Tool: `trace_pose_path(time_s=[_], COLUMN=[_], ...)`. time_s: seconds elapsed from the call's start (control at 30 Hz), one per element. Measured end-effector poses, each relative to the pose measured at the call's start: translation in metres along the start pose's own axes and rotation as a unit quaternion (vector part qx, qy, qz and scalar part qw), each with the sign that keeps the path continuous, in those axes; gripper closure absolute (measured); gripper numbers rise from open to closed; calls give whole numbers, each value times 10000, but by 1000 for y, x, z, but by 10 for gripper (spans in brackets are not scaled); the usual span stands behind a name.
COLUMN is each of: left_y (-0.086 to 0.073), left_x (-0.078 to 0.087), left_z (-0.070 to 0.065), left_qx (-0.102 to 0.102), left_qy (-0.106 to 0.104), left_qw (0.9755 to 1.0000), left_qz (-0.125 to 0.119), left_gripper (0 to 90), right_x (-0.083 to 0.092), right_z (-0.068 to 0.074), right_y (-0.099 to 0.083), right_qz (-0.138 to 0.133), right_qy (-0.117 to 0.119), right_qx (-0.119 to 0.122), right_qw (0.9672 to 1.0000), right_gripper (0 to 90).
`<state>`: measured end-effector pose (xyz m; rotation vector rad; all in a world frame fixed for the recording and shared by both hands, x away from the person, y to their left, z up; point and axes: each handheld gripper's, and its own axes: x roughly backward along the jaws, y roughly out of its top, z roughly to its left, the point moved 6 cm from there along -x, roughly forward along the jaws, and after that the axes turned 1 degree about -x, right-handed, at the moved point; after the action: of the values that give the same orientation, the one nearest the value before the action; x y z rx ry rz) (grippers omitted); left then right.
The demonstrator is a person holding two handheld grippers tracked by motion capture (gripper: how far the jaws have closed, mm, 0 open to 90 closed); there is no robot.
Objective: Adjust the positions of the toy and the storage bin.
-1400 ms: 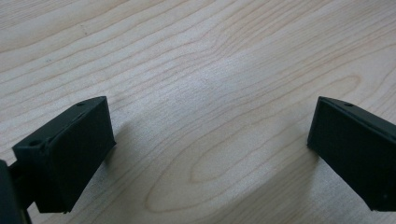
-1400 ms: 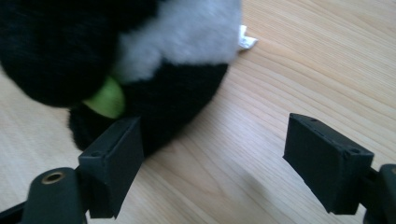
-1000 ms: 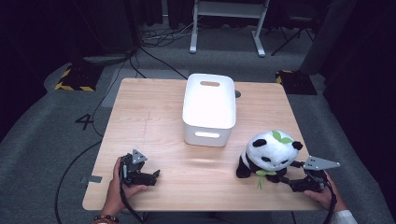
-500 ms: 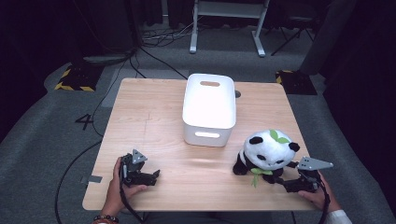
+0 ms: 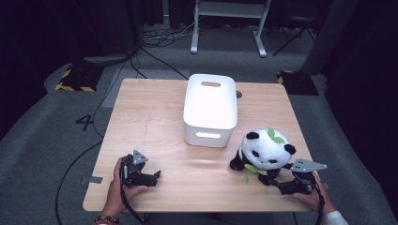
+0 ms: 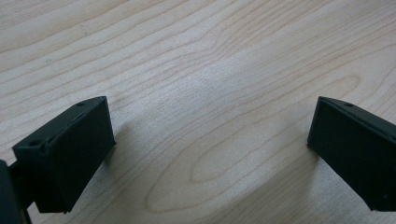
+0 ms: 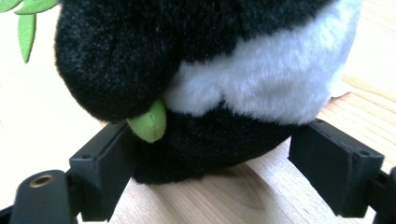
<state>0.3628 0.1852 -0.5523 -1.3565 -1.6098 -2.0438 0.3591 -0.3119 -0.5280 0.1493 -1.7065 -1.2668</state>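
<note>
A light wooden table (image 5: 155, 117) stands mid-frame on grey carpet (image 5: 47, 140) in a dark room. White desk legs (image 5: 228, 23) rise at top centre beside tangled black cables (image 5: 159, 37). Yellow-black hazard tape (image 5: 75, 79) lies upper left, with a "4" mark (image 5: 86, 122) below.

bin (image 5: 210, 108) mid-table (image 5: 150, 117), panda (image 5: 263, 152) right-front
</note>
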Motion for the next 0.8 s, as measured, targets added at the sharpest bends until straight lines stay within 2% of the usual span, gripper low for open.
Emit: trace_pose_path(time_s=[0.53,0.8], left_y=[0,0], left_x=[0,0], left_z=[0,0], left_qx=[0,-1], left_qy=[1,1], left_qw=[10000,10000], left_qz=[-1,0], left_gripper=[5,6], right_x=[-10,0], right_z=[12,11], right_y=[7,4], right_qz=[-17,9], right_qy=[-19,-49], right_qx=[-4,121], right_qw=[10000,9999], right_gripper=[153,161])
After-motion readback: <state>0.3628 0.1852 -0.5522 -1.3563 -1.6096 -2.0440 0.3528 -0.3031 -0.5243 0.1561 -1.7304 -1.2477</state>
